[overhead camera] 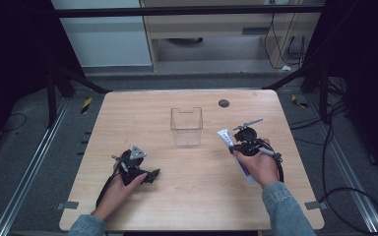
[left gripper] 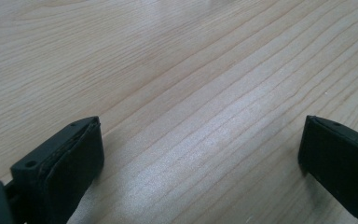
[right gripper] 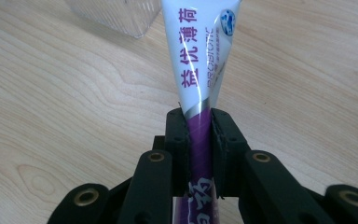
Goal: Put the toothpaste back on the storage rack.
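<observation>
Right claw clamps my toothpaste tube; its long axis points far-left at the clear box nearby. Left claw gapes empty, well apart.

Left hand low at the near left of the table, wrapped round the left gripper, forearm running back to the near edge; jaws set wide apart, nothing between them, pointing roughly toward the table's middle and seemingly resting on or just above the wood. Right hand at the near right, blue sleeve behind it, gripping the right gripper; jaws pinched tight on a tube, aimed away from the person.
</observation>
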Demonstrator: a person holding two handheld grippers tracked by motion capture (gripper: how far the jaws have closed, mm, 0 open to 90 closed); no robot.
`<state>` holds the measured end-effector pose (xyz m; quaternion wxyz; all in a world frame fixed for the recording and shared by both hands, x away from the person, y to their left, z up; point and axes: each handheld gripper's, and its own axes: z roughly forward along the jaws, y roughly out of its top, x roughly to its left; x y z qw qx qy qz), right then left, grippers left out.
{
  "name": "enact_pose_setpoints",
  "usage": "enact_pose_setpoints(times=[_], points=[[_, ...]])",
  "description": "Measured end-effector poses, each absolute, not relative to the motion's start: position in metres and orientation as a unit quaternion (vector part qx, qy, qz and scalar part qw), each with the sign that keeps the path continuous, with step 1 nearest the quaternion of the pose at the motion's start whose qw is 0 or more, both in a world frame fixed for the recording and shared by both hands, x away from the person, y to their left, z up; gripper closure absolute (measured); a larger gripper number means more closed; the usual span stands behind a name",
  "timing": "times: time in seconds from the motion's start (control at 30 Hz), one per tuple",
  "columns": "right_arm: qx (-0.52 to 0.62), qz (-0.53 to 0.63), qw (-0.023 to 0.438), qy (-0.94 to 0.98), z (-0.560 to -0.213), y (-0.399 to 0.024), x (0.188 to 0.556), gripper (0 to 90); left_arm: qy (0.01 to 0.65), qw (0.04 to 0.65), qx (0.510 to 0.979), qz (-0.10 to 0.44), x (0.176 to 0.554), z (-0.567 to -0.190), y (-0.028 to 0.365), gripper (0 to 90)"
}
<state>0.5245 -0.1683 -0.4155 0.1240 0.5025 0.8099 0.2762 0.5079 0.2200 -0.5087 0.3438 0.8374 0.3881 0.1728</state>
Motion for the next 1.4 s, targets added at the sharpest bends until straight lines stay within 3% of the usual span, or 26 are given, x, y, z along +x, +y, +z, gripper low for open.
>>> enact_pose_setpoints(times=[1.4], points=[[0.492,0.391,0.188,0.755,-0.351,-0.156,0.554,78.4,0.387,0.343,0.838,0.173,0.508,-0.509,0.22,0.0]])
